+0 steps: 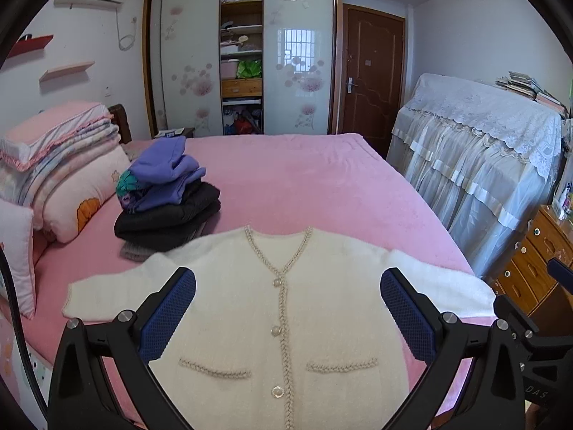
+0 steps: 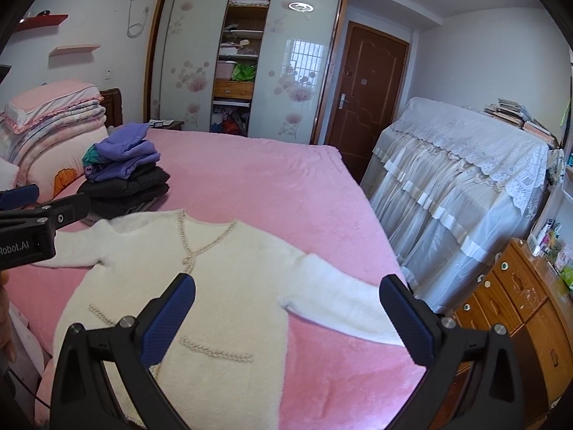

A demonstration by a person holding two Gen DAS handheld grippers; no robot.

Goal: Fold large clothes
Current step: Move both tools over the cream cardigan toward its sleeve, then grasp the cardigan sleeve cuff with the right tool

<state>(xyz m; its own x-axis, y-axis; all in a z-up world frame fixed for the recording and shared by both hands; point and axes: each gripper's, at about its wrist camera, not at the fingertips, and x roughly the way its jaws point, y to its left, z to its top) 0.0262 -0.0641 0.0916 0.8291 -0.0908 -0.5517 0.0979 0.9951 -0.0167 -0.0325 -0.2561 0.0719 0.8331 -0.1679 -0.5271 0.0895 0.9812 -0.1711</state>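
A white fuzzy cardigan (image 1: 250, 308) with beige braided trim and pearl buttons lies flat, front up, sleeves spread, on the pink bed (image 1: 304, 186). My left gripper (image 1: 288, 304) hovers open above its chest and holds nothing. In the right wrist view the cardigan (image 2: 229, 272) lies the same way, its right sleeve (image 2: 340, 308) reaching toward the bed's edge. My right gripper (image 2: 286, 308) is open and empty above the cardigan's right side. The left gripper's body (image 2: 39, 222) shows at the left edge of that view.
A stack of folded purple and black clothes (image 1: 168, 193) sits on the bed beyond the cardigan's left sleeve. Folded quilts and pillows (image 1: 57, 165) lie at the far left. A lace-covered piece of furniture (image 1: 483, 165) and a wooden dresser (image 1: 533, 265) stand right of the bed.
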